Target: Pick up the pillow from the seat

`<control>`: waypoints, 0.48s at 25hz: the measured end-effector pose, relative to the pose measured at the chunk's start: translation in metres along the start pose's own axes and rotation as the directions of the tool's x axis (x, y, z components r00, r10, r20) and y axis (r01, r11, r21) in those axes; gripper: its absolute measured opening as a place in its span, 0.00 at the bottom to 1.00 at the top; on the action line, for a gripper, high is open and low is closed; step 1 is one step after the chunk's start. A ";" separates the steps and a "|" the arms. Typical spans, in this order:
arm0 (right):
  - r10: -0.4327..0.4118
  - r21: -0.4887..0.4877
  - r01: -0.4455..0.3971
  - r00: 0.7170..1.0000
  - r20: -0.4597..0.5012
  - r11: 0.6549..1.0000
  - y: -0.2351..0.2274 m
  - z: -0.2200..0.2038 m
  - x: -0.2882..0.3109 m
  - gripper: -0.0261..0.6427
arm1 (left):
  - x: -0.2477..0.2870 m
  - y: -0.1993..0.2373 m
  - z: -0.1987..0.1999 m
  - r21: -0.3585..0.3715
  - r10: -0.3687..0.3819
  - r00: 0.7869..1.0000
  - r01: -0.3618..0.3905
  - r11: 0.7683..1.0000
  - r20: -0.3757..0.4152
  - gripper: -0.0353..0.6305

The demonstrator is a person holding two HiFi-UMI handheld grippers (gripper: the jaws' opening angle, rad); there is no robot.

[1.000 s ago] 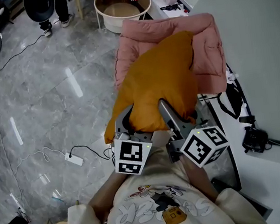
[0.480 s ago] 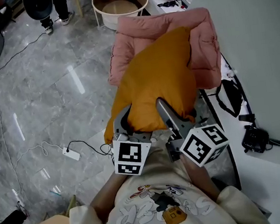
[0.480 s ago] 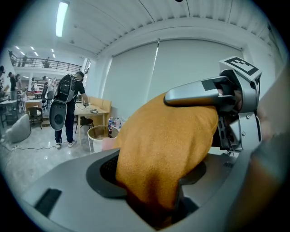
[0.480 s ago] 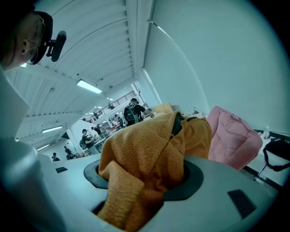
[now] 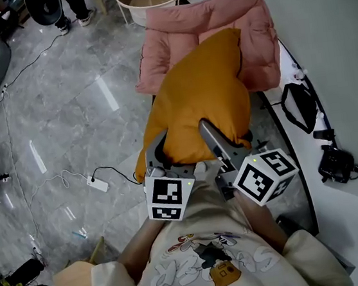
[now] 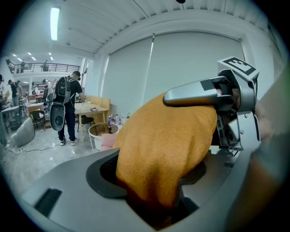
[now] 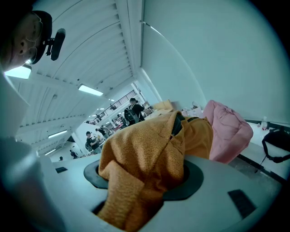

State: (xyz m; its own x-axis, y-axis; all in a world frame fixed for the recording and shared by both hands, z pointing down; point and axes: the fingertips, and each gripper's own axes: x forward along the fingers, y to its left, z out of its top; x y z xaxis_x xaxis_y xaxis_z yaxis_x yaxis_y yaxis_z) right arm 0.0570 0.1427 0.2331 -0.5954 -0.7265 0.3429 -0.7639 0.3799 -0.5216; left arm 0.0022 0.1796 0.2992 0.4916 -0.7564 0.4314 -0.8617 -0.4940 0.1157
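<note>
The left tongs (image 5: 159, 153) and right tongs (image 5: 219, 139) each gripped the near edge of the plump mustard-orange fabric pillow (image 5: 202, 94). Compared with a second earlier, it had drawn back from the pink padded seat (image 5: 206, 19), only its far corner overlapping it. The pickup looked nearly done.

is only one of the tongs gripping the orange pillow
No, the left tongs and the right tongs are each clamped on the near edge of the orange pillow, its fabric bunched between their jaws.
</note>
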 end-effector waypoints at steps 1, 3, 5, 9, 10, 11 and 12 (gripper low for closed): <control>0.002 0.006 -0.002 1.000 0.003 1.000 -0.001 -0.002 -0.005 0.47 | -0.002 -0.004 -0.001 0.008 -0.001 1.000 0.001 1.000 -0.003 0.48; 0.003 0.015 -0.003 1.000 0.010 1.000 -0.002 -0.007 -0.015 0.47 | -0.007 -0.013 -0.004 0.020 -0.001 1.000 0.001 1.000 -0.006 0.48; 0.008 0.020 -0.009 1.000 0.013 1.000 -0.003 -0.011 -0.024 0.47 | -0.011 -0.021 -0.007 0.026 0.002 1.000 -0.002 1.000 -0.008 0.48; 0.015 0.026 -0.016 1.000 0.010 1.000 -0.007 -0.021 -0.041 0.47 | -0.017 -0.038 -0.017 0.028 0.005 1.000 -0.004 1.000 -0.019 0.48; 0.015 0.027 -0.015 1.000 0.009 1.000 -0.008 -0.023 -0.046 0.47 | -0.019 -0.043 -0.019 0.026 0.005 1.000 -0.005 1.000 -0.021 0.49; 0.015 0.026 -0.016 1.000 0.009 1.000 -0.009 -0.025 -0.051 0.47 | -0.020 -0.048 -0.021 0.024 0.007 1.000 -0.006 1.000 -0.021 0.48; 0.017 0.024 -0.017 1.000 0.008 1.000 -0.010 -0.026 -0.055 0.47 | -0.022 -0.052 -0.022 0.022 0.010 1.000 -0.009 1.000 -0.020 0.48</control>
State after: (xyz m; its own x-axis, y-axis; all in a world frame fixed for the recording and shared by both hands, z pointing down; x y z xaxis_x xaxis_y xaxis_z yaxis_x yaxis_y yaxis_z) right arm 0.0910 0.1941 0.2401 -0.6060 -0.7248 0.3277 -0.7475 0.3780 -0.5462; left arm 0.0338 0.2313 0.3036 0.4807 -0.7524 0.4504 -0.8632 -0.4964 0.0920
